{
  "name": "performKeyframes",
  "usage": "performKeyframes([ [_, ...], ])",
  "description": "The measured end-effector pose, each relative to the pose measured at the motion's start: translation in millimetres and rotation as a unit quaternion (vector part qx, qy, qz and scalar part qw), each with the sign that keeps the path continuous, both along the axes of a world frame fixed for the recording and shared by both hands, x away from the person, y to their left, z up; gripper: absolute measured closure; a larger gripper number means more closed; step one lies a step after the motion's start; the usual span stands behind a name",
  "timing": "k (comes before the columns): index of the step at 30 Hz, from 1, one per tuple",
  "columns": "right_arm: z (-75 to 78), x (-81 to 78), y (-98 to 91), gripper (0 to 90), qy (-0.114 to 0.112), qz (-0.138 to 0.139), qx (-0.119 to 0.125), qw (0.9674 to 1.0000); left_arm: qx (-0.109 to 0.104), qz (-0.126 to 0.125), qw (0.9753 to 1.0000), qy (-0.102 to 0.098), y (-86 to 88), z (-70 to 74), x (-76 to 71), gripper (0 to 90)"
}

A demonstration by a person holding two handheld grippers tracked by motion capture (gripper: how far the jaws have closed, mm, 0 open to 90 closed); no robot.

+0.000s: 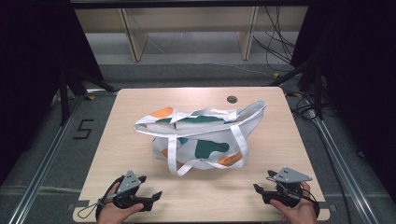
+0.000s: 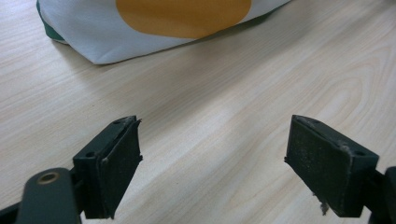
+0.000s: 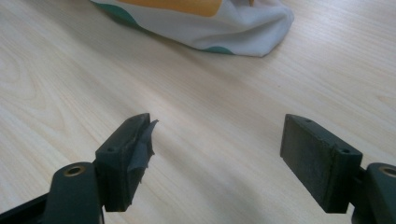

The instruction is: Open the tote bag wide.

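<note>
Left gripper (image 1: 148,186): held low over the near left corner of the table, jaws spread wide with nothing between them; in the left gripper view (image 2: 212,154) bare wood shows in the gap
Right gripper (image 1: 259,190): held over the near right corner, jaws likewise spread and empty; in the right gripper view (image 3: 217,154) a loose scrap of pad lining sticks off the left jaw
Tote bag (image 1: 205,137): white cloth with orange and dark green patches, lying near the middle of the table, mouth gaping and slumped toward the far side
Bag straps (image 1: 173,154): white webbing, one loop hanging down the near face of the bag, its end resting on the wood
Bag and grippers: well apart, the bag beyond and between the two; each gripper view catches a bottom corner of it at the top edge, (image 2: 182,18) and (image 3: 224,23)
Table (image 1: 140,102): pale wood, with a round dark cable hole (image 1: 232,99) near the far edge, just behind the bag
Hands: a hand grips each tool at the near table edge, left hand (image 1: 114,212), right hand (image 1: 299,210)
Surround: grey floor with metal rails on both sides, a black 5 (image 1: 84,129) marked on the floor at left, pale wooden shelving (image 1: 187,28) beyond, cables (image 1: 280,46) at the far right
</note>
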State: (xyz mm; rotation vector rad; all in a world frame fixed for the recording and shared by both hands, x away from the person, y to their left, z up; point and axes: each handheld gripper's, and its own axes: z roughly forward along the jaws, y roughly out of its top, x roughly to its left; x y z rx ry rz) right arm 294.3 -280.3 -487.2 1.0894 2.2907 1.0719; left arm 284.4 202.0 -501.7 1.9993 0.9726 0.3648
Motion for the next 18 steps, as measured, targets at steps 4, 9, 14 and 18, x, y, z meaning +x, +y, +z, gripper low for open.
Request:
performKeyframes([
  [4, -0.4, 0.5, -0.1, 26.0, -0.001, 0.000, -0.001, 1.0000, 0.023, 0.000, 0.9997, -0.003, 2.4, 1.7, 0.5, 17.5],
  [9, 0.5, 0.5, -1.2, 26.0, 0.004, -0.006, 0.004, 1.0000, 0.010, 0.002, 0.9999, -0.005, 2.4, 1.5, 0.5, 18.8],
  [14, 0.2, 0.3, -1.3, 24.7, 0.010, -0.010, 0.009, 0.9999, 0.018, -0.006, 0.9998, -0.009, 3.4, 2.6, 0.6, 20.0],
  [18, -0.3, 0.3, -1.4, 21.9, 0.000, -0.012, 0.003, 0.9999, 0.016, -0.003, 0.9997, -0.016, 3.3, 2.6, 1.3, 20.2],
])
